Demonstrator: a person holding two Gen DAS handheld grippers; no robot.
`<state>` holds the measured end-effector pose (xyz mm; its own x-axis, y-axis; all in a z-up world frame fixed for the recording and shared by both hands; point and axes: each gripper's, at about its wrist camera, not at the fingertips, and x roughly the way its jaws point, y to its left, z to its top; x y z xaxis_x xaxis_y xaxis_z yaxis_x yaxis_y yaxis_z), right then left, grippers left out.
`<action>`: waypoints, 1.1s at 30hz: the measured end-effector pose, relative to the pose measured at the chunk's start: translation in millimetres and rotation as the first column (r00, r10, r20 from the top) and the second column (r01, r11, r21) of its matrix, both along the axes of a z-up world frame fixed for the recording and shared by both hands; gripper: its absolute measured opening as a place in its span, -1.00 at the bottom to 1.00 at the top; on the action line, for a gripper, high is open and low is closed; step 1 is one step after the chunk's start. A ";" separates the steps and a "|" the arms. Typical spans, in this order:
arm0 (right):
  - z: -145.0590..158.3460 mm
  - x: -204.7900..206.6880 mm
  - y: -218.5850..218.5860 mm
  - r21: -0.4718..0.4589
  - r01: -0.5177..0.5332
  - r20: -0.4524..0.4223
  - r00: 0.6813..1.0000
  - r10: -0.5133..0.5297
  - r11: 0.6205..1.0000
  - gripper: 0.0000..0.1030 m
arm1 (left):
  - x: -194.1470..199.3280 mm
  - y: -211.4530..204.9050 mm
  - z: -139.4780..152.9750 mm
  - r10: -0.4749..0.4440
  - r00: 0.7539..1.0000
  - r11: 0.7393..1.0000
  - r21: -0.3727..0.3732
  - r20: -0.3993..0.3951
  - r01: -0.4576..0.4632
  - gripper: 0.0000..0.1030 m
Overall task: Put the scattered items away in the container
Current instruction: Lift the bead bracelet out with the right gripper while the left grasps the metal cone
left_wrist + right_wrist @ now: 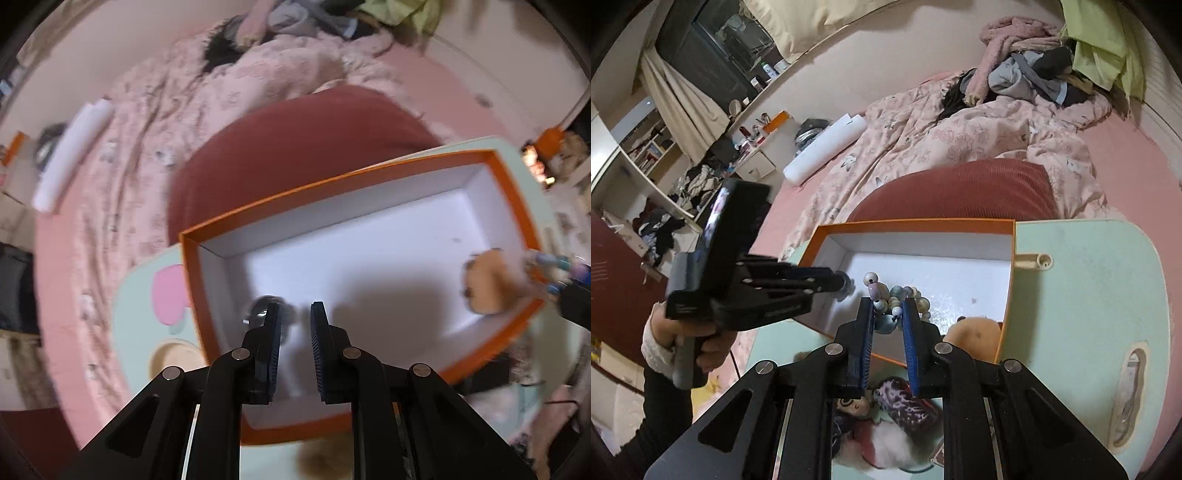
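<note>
Ribbed blue fingers [909,325] pinching glossy bead string [901,299], orange cardboard box [916,223]

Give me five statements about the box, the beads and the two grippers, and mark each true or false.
1. The right gripper holds a string of beads between its fingers. True.
2. The orange box has its lid on. False: it is open, and its white inside shows.
3. A brown plush toy lies inside the box at its near corner. True.
4. The box stands on the floor. False: it stands on a pale green table beside the bed.
5. The left gripper is outside the box, over the bed. False: its fingers reach over the box's white floor, next to a small dark round item, too blurred to name.
</note>
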<state>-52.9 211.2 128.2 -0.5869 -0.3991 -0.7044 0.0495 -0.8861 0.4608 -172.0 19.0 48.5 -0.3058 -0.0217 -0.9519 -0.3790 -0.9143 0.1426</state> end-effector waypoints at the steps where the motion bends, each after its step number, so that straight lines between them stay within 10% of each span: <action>1: -1.5 -0.4 0.5 -0.012 -0.005 0.000 1.000 0.005 1.000 -0.68 | -1.3 1.9 -1.9 0.004 1.000 1.000 -0.022 -0.006 -0.004 -0.70; 11: -8.7 5.2 8.1 -0.046 -0.011 0.004 1.000 0.011 0.999 -0.67 | -23.1 14.4 -30.3 0.019 1.000 0.986 -0.165 0.006 -0.018 -0.47; 16: -10.3 7.5 10.5 -0.049 -0.006 0.006 1.000 0.007 0.999 -0.67 | -19.3 17.8 -29.3 -0.002 0.999 0.988 -0.156 -0.032 -0.003 -0.69; 21: -10.9 10.8 10.4 -0.044 0.007 0.012 1.000 -0.007 0.999 -0.67 | -10.0 7.1 0.3 0.009 0.994 0.998 -0.067 -0.106 -0.017 -0.69; 27: -7.4 32.2 0.6 -0.060 -0.069 -0.011 0.998 0.069 0.996 -0.66 | 49.7 -5.1 64.9 -0.056 0.985 0.970 0.226 -0.166 0.094 -0.69; 33: -20.3 49.5 -35.6 -0.062 -0.220 0.029 0.975 0.222 0.973 -0.65 | 102.6 3.9 29.3 -0.139 0.985 0.949 0.268 -0.107 0.163 -0.69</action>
